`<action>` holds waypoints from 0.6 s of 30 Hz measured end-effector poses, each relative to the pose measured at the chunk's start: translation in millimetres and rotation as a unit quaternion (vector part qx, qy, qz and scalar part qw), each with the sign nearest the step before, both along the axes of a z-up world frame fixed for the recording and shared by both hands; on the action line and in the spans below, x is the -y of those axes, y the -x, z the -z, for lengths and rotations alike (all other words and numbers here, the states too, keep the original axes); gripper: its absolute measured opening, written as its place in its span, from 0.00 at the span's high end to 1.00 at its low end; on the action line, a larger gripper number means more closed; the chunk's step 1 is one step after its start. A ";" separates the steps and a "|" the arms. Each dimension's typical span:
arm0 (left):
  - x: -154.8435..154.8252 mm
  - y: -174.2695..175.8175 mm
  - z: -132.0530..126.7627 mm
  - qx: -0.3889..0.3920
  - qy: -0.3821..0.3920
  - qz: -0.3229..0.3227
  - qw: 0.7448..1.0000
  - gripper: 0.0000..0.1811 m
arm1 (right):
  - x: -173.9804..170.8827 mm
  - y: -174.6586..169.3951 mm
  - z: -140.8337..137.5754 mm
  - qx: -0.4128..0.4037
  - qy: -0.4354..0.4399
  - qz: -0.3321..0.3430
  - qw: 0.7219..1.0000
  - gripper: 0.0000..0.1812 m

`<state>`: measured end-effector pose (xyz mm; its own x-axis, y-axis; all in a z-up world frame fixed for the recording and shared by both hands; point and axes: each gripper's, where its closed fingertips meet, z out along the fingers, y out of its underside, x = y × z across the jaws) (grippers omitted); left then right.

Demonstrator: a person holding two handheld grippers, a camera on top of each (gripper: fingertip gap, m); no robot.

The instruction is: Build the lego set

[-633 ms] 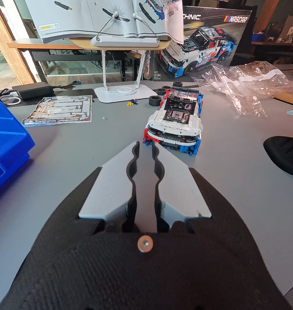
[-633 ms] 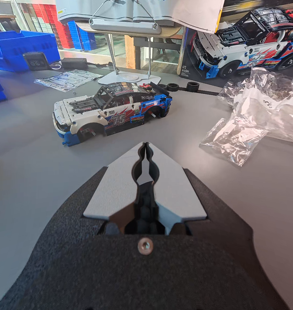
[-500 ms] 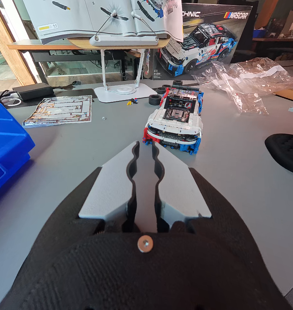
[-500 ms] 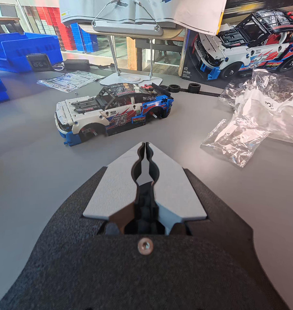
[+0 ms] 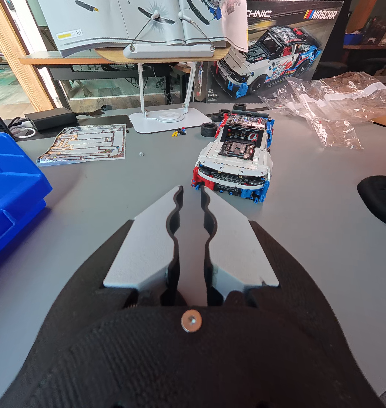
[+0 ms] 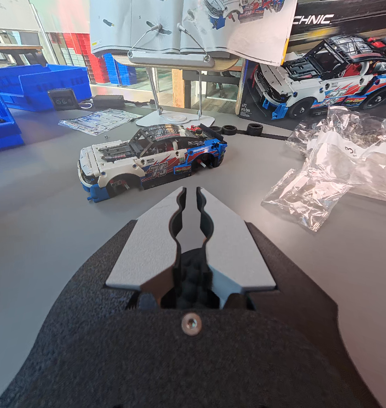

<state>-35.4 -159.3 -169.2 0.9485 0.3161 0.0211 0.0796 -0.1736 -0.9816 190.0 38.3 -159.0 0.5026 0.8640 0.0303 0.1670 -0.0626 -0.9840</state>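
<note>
The white, blue and red lego car [image 5: 231, 159] stands on the grey table [image 5: 121, 209], nose toward my left gripper; its wheel arches hold bare axles. The right wrist view shows its side [image 6: 152, 159]. Three loose black tires [image 5: 208, 129] lie behind it, also seen in the right wrist view [image 6: 229, 130]. My left gripper [image 5: 192, 189] is open by a narrow gap and empty, just short of the car's front left corner. My right gripper [image 6: 191, 189] is open by a narrow gap, empty at the tips, just short of the car's side.
An instruction book on a white stand [image 5: 170, 117], the set's box [image 5: 276, 55], clear plastic bags [image 6: 320, 176], a sticker sheet [image 5: 83, 143], small loose pins [image 5: 178, 132] and blue bins [image 5: 10, 198] ring the car. The other gripper's black body [image 5: 379, 198] shows at the right edge.
My right gripper's fingertips have parted from nearly touching to a narrow gap, and it has shifted slightly relative to the car. The left gripper has barely moved.
</note>
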 end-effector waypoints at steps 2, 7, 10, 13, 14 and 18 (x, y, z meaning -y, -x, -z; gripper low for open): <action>-1.3 -0.7 -1.1 0.006 0.001 0.006 1.000 0.92 | -5.7 2.4 -3.9 0.009 -0.020 -0.003 1.000 0.95; -20.4 5.9 -19.0 0.009 0.000 0.037 0.999 0.89 | -11.0 24.7 -24.9 0.010 -0.058 -0.049 0.997 0.91; -40.2 7.1 -46.3 -0.008 0.003 0.075 0.997 0.88 | -12.1 41.2 -39.5 0.019 -0.087 -0.076 0.993 0.88; -63.6 19.4 -74.0 -0.021 0.003 0.099 0.995 0.88 | -9.3 57.7 -55.3 0.008 -0.101 -0.108 0.989 0.86; -73.9 27.5 -80.8 -0.018 0.000 0.103 0.995 0.88 | -8.6 64.3 -58.7 0.006 -0.101 -0.119 0.988 0.85; -114.3 63.6 -87.9 0.054 -0.013 0.118 0.992 0.87 | -6.8 92.2 -69.1 0.011 -0.108 -0.160 0.981 0.83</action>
